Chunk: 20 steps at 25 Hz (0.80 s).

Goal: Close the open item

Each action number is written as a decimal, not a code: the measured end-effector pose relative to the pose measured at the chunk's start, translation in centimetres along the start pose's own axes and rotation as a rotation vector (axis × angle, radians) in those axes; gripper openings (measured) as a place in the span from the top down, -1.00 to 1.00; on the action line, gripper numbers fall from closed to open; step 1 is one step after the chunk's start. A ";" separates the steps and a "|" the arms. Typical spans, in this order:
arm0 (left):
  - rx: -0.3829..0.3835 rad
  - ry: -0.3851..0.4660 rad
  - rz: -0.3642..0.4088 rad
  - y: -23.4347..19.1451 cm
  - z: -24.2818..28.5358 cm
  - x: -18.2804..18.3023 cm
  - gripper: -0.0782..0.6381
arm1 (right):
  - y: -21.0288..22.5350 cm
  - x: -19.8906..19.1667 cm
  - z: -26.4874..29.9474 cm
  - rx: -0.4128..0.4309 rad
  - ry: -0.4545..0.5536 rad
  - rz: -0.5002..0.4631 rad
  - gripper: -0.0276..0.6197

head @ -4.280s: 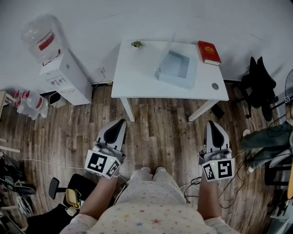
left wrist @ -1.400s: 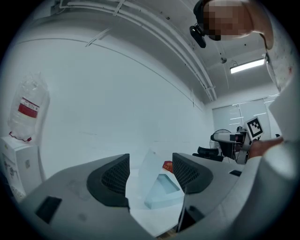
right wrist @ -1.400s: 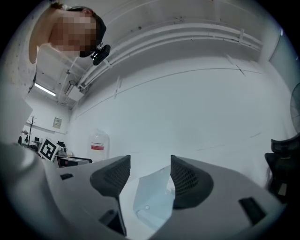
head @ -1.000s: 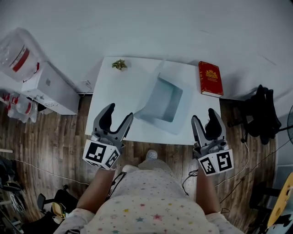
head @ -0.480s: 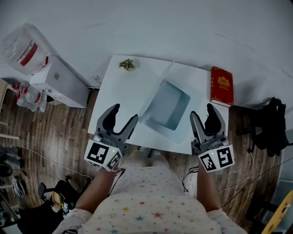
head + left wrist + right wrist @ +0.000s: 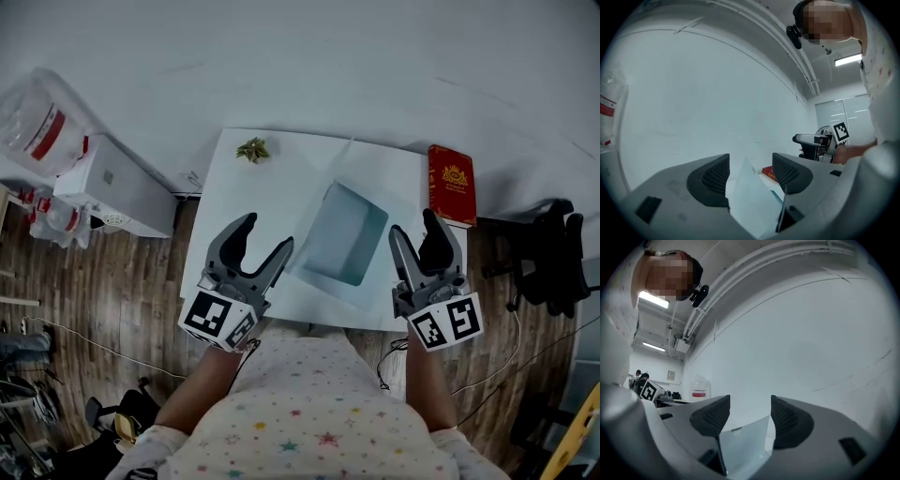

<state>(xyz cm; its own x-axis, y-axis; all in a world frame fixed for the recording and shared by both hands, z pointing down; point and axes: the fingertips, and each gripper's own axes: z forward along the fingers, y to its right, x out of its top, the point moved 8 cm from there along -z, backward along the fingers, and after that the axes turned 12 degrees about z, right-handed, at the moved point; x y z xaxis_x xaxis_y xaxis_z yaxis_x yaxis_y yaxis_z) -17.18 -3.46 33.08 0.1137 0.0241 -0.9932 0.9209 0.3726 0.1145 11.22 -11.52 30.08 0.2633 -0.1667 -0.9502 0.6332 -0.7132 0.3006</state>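
The left tool [image 6: 265, 234] has its jaws spread wide and pinches nothing; in the left gripper view a pale panel of the box shows through the gap between the ribbed pads [image 6: 715, 174], with the red book beyond it. The right tool [image 6: 413, 228] is spread in the same way and also holds nothing, and the right gripper view shows a pale panel of the box, with a small tab near its top edge, framed between its jaws. In the head view the left tool hangs over the near left part of the desk [image 6: 234, 202], its inner jaw tip just beside the box's near left corner. The right tool hangs over the near right edge, close to the box's right side. The pale blue box [image 6: 342, 234] lies open between the two tools at the middle of the white desk, turned at an angle to the desk's edges, its hollow inside facing up. The red book [image 6: 452, 185] lies flat at the desk's far right corner, apart from the box. A small green plant [image 6: 252, 149] sits at the far left corner. On the wooden floor [image 6: 112, 291] left of the desk stands a white water dispenser [image 6: 112, 192] topped by a clear bottle [image 6: 37, 122], and a black chair [image 6: 553, 253] stands to the right.
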 end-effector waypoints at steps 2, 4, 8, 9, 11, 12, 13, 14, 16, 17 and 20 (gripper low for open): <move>-0.014 0.008 -0.001 -1.0 1.0 0.0 0.04 | 0.3 0.2 1.0 -0.011 0.013 0.005 0.13; -0.023 0.015 -0.001 -2.2 2.0 -0.1 0.04 | 0.6 0.3 2.0 -0.023 0.027 0.007 0.13; -0.047 0.012 -0.005 -3.6 3.3 -0.5 0.04 | 0.9 0.0 3.3 -0.039 0.035 0.018 0.14; -0.051 0.009 -0.006 -3.8 3.6 -0.6 0.04 | 1.0 -0.1 3.5 -0.038 0.029 0.020 0.14; -0.050 0.001 -0.010 -3.9 4.0 -0.8 0.04 | 1.3 -0.4 4.0 -0.030 0.011 0.021 0.14; -0.047 -0.004 -0.013 -3.9 4.2 -0.9 0.04 | 1.5 -0.4 4.2 -0.025 0.002 0.020 0.14; -0.043 -0.010 -0.016 -3.9 4.4 -1.0 0.04 | 1.8 -0.5 4.4 -0.021 -0.005 0.020 0.14; -0.038 -0.015 -0.020 -3.9 4.6 -1.1 0.04 | 2.1 -0.5 4.5 -0.017 -0.010 0.023 0.14; -0.025 -0.022 -0.030 -3.7 4.9 -1.2 0.04 | 2.7 -0.3 4.8 -0.007 -0.020 0.026 0.14; -0.017 -0.024 -0.034 -3.6 5.0 -1.2 0.04 | 2.9 -0.1 4.9 -0.002 -0.025 0.023 0.14; -0.003 -0.029 -0.044 -3.0 5.3 -1.2 0.04 | 3.7 0.4 4.8 0.006 -0.036 0.011 0.14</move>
<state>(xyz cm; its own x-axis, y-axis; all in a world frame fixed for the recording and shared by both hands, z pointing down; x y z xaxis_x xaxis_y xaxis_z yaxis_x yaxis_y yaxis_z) -18.14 -9.48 34.06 0.0840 -0.0194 -0.9963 0.9240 0.3757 0.0706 10.22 -17.53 30.40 0.2434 -0.1990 -0.9493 0.6258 -0.7155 0.3105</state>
